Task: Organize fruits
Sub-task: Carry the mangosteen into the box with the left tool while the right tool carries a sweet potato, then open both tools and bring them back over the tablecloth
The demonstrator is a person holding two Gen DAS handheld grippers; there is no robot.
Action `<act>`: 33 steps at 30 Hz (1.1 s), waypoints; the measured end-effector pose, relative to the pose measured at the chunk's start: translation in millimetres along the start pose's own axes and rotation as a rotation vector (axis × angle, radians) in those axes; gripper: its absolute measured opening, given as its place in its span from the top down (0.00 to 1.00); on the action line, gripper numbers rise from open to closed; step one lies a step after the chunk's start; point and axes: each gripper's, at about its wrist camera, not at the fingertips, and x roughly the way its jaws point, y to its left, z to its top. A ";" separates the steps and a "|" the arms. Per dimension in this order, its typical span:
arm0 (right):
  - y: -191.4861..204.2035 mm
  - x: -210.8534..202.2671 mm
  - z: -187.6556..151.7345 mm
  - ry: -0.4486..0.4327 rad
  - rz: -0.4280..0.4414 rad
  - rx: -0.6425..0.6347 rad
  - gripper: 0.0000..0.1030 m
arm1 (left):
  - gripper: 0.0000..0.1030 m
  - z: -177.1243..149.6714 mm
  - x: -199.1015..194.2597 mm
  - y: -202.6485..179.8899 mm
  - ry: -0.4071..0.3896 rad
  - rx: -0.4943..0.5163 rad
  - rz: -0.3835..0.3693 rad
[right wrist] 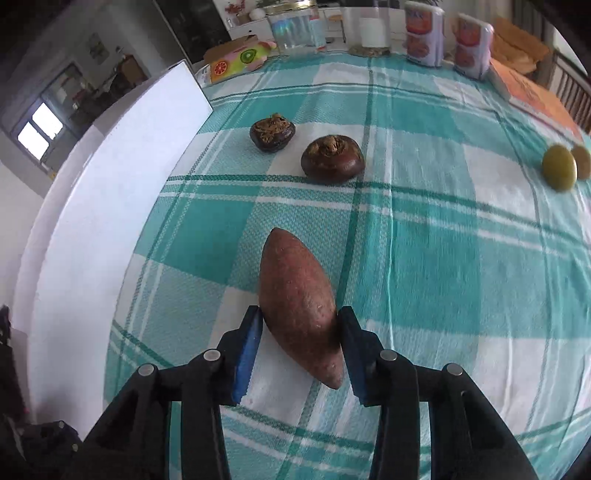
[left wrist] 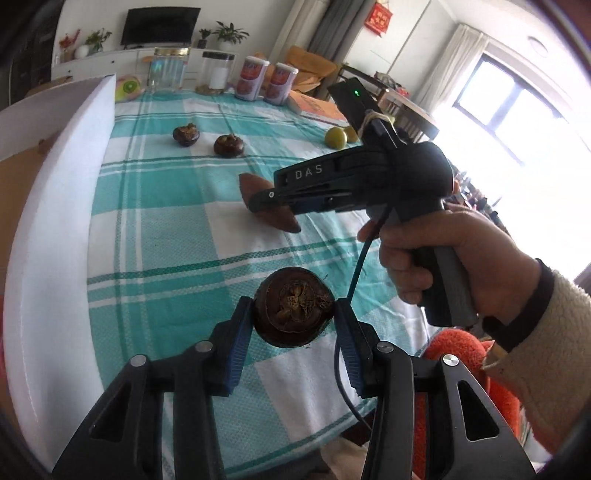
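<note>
My left gripper (left wrist: 293, 323): jaws clamped on dark round fruit (left wrist: 293, 308), lifted above checked cloth (left wrist: 166, 229) at counter's near edge. My right gripper (right wrist: 301, 354): jaws closed against both flanks of sweet potato (right wrist: 299, 306); cannot tell if it rests on cloth or is raised. Two more dark fruits at 12 o'clock beyond it, (right wrist: 272, 132) and (right wrist: 332, 158), near each other. Green fruits (right wrist: 559, 168) at 2 o'clock, touching. White board (right wrist: 92, 221) along 9 o'clock side. Cans (right wrist: 424, 31) at far edge.
</note>
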 end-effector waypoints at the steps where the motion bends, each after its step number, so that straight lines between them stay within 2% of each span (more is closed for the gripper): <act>1: -14.0 -6.1 -14.3 -0.004 0.104 0.104 0.60 | 0.55 1.1 -8.4 -1.5 -0.007 0.000 -0.023; 4: -37.2 -15.4 -57.6 -0.035 0.358 0.321 0.62 | 0.55 8.3 -36.7 -0.1 -0.047 -0.014 -0.063; 6: -27.3 -19.4 -73.6 -0.048 0.452 0.354 0.62 | 0.55 16.7 -57.0 8.8 -0.080 -0.047 -0.082; 8: 0.8 -25.7 -75.9 -0.060 0.516 0.319 0.63 | 0.55 25.7 -77.5 25.9 -0.117 -0.097 -0.082; 11: 71.2 -38.3 -64.2 -0.065 0.579 0.172 0.63 | 0.55 31.4 -106.4 61.1 -0.180 -0.160 0.014; 14: 144.9 -42.6 -54.0 -0.068 0.591 0.024 0.63 | 0.55 25.7 -124.9 110.5 -0.211 -0.261 0.178; 16: 192.7 -35.5 -49.7 -0.066 0.556 -0.090 0.63 | 0.55 15.3 -132.6 145.4 -0.210 -0.345 0.292; 20: 258.4 -1.6 -54.3 -0.070 0.370 -0.286 0.63 | 0.55 -6.1 -139.2 184.9 -0.179 -0.430 0.497; 22: 279.6 10.9 -64.2 -0.117 0.242 -0.399 0.62 | 0.50 -11.2 -138.8 189.5 -0.164 -0.440 0.598; 23: 285.7 11.4 -70.0 -0.138 0.196 -0.450 0.62 | 0.39 -11.8 -137.9 189.4 -0.164 -0.435 0.631; 24: 286.9 7.9 -77.1 -0.156 0.173 -0.490 0.60 | 0.28 -10.6 -136.4 187.5 -0.169 -0.426 0.659; 25: 285.7 3.2 -83.2 -0.173 0.173 -0.513 0.56 | 0.25 -10.0 -135.3 185.0 -0.178 -0.416 0.686; 28: 272.2 -19.6 -94.2 -0.234 0.154 -0.542 0.43 | 0.23 -2.5 -126.6 178.6 -0.181 -0.362 0.738; 33: 220.4 -54.8 -96.5 -0.365 0.038 -0.522 0.30 | 0.23 9.8 -120.2 166.2 -0.170 -0.268 0.770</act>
